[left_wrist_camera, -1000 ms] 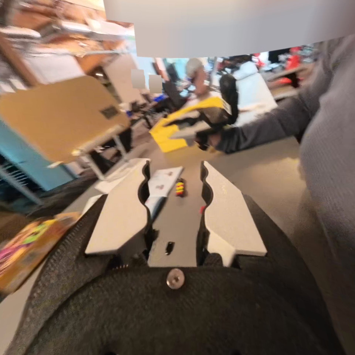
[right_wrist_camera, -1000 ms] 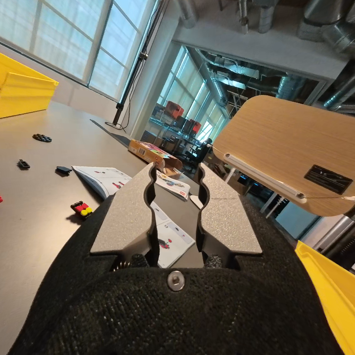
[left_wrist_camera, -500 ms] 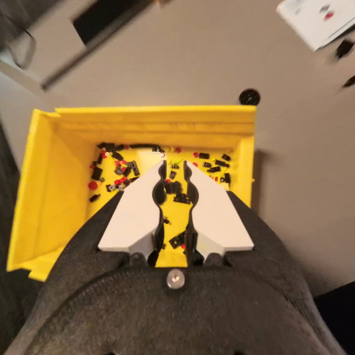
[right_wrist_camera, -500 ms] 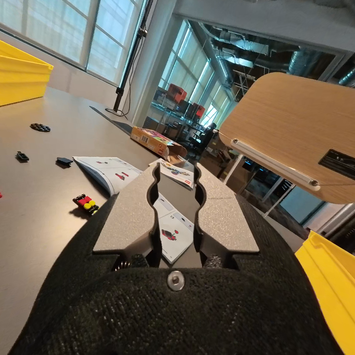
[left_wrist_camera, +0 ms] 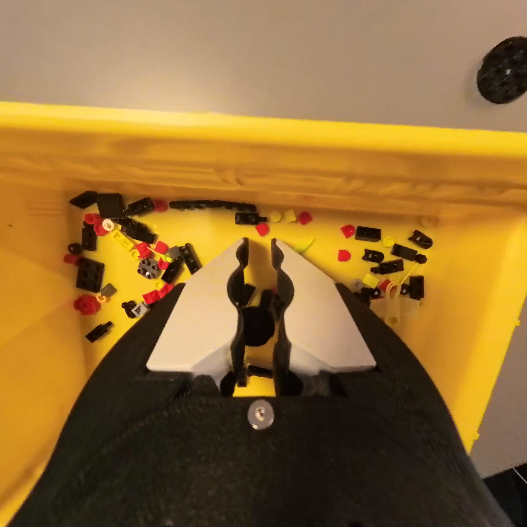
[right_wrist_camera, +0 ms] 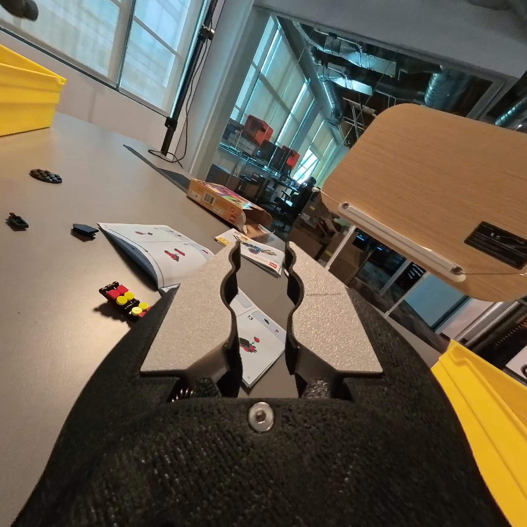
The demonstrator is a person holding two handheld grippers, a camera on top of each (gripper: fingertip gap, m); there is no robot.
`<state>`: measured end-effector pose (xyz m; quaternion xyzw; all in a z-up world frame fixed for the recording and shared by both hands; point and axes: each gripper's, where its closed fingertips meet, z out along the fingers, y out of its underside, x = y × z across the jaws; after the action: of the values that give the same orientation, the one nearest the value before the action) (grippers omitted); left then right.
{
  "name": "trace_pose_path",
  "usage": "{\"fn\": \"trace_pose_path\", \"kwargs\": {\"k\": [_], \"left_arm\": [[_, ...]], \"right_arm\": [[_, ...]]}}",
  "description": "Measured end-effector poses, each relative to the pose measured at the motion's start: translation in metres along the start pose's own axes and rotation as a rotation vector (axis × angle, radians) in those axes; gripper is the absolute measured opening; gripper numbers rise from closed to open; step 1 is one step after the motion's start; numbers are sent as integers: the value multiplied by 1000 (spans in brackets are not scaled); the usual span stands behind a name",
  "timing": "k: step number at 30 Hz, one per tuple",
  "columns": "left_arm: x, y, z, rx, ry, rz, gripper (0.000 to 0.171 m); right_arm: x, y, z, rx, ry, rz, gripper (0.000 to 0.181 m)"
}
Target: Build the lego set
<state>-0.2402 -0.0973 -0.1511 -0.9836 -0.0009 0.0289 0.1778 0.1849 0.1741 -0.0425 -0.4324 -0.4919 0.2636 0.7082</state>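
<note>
My left gripper (left_wrist_camera: 259,242) points down into a yellow bin (left_wrist_camera: 256,159) of several loose black, red and yellow lego pieces (left_wrist_camera: 142,251). Its jaws stand a narrow gap apart. A black round piece (left_wrist_camera: 258,328) shows between the fingers; I cannot tell if they touch it. My right gripper (right_wrist_camera: 261,246) is open and empty, low over the grey table above an open instruction booklet (right_wrist_camera: 159,251). A small black, red and yellow lego assembly (right_wrist_camera: 125,301) lies on the table left of it.
A black round plate (left_wrist_camera: 503,74) lies on the table beyond the bin, also in the right wrist view (right_wrist_camera: 45,176). Two small black pieces (right_wrist_camera: 17,222) (right_wrist_camera: 84,228), a leaflet (right_wrist_camera: 256,251), an orange box (right_wrist_camera: 222,202), yellow bins (right_wrist_camera: 25,99) (right_wrist_camera: 490,413) and a wooden board (right_wrist_camera: 427,199) are around. Tip to tip, the grippers are about 50 cm apart.
My left gripper swung from facing across the table to pointing down into the yellow bin, dropped closer to the pieces, and its jaws narrowed. My right gripper shifted slightly over the booklet.
</note>
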Motion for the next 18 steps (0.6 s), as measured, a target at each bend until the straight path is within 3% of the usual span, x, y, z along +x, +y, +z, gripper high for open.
{"fn": "trace_pose_path", "kwargs": {"k": [11,18], "left_arm": [[4,-5,6,42,29,-17,15],[5,-5,6,41,23,21,6]], "right_arm": [[-4,0,1,-2,-18,-10,26],[-7,-2,1,6,-29,-18,25]]}}
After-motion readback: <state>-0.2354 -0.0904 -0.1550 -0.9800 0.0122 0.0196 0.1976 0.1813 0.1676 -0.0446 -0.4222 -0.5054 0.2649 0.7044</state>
